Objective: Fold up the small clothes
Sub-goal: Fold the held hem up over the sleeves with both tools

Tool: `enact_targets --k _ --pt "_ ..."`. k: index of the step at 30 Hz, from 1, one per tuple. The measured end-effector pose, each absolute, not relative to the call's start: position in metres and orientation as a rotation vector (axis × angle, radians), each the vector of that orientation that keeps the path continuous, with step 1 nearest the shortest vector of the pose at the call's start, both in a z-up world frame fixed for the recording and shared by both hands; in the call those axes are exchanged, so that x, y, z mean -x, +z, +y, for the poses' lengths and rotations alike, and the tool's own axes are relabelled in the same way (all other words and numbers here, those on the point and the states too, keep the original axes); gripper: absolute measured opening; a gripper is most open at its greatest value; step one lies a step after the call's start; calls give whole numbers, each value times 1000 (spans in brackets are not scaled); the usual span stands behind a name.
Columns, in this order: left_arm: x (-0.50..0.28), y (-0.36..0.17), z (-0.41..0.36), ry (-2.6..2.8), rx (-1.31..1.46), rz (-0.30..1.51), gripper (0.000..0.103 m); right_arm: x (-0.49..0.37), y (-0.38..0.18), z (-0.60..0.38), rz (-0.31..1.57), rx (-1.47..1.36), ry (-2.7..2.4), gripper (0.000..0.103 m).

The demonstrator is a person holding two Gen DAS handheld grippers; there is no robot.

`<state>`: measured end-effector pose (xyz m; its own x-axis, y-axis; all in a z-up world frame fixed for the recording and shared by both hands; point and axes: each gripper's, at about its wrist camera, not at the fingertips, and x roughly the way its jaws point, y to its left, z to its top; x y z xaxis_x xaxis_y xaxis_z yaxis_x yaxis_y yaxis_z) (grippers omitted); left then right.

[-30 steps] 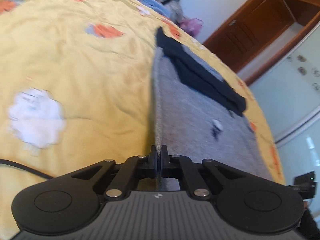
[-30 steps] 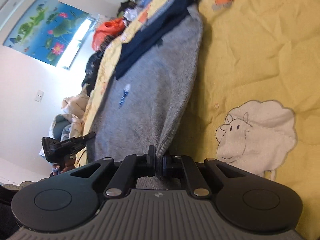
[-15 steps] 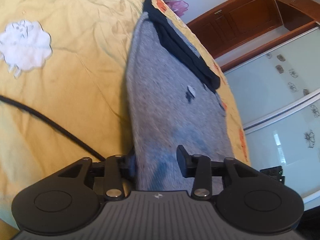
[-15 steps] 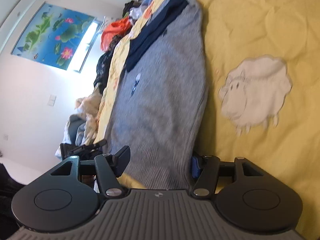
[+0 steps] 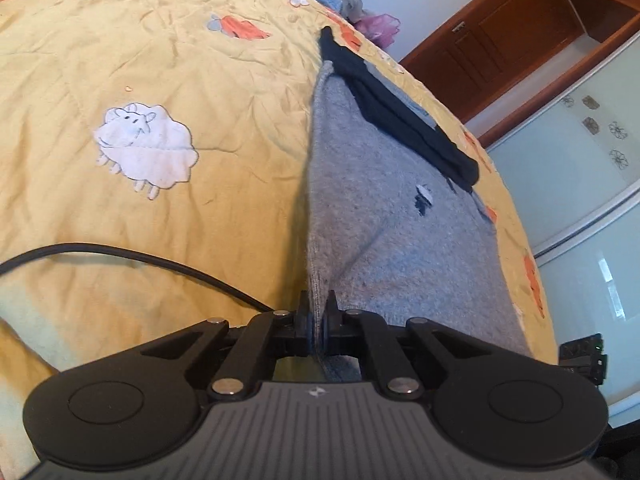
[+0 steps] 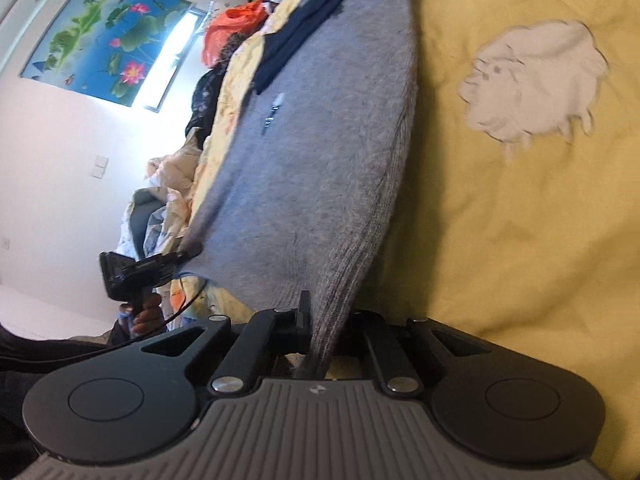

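A small grey knit sweater (image 5: 384,216) with a dark navy collar band (image 5: 400,120) lies on a yellow quilt (image 5: 180,80). My left gripper (image 5: 318,322) is shut on the sweater's near hem corner, which rises in a ridge from the jaws. In the right wrist view the sweater (image 6: 320,160) stretches away from my right gripper (image 6: 322,330), which is shut on its ribbed hem at the other corner. The left gripper (image 6: 152,268) shows at the sweater's far corner in the right wrist view.
The quilt has white sheep patches (image 5: 144,148) and orange patches. A black cable (image 5: 140,258) lies across it near the left gripper. Piled clothes (image 6: 236,32) sit at the bed's far end. A wooden cabinet (image 5: 500,36) and glass wardrobe doors (image 5: 580,160) stand beyond the bed.
Half a second ago both grippers were open around the hem corners; now both have shut on the sweater hem and the fabric is pulled up into ridges.
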<state>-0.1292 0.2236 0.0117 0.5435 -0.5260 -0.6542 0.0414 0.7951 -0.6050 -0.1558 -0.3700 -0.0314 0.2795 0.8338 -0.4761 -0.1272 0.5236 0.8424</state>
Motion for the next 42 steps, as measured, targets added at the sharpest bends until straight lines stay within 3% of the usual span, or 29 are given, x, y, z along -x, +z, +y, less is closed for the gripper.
enact_targets --k 2,4,6,8,11,12,13,14,23,32,37,42 --pt "128 10 209 -398 567 956 5 155 -32 -371 1067 -815 744 19" --pt "127 7 196 -425 544 965 6 154 -28 -373 1038 -838 757 35" --pt "124 3 191 -424 532 989 12 153 -24 -376 1026 -843 757 45" --pt "121 -1 192 -425 549 992 16 152 -21 -379 1030 -832 749 49" --pt "114 -1 192 -413 552 996 15 148 -21 -378 1045 -822 736 46" --pt "112 1 190 -415 535 1002 15 147 -22 -375 1056 -804 715 38" --pt "110 3 188 -412 513 1008 10 145 -23 -375 1071 -785 697 23" --pt "109 6 187 -405 490 1004 5 144 -25 -373 1079 -766 678 15" --pt "65 65 195 -498 542 805 5 103 23 -373 833 -780 770 15" --pt "-75 92 190 -463 672 636 5 -57 48 -403 599 -928 652 15" --pt "-176 88 179 -420 685 610 5 -160 36 -416 579 -1018 562 15" --pt "-254 52 167 -344 703 686 5 -235 -11 -410 673 -1055 446 15"
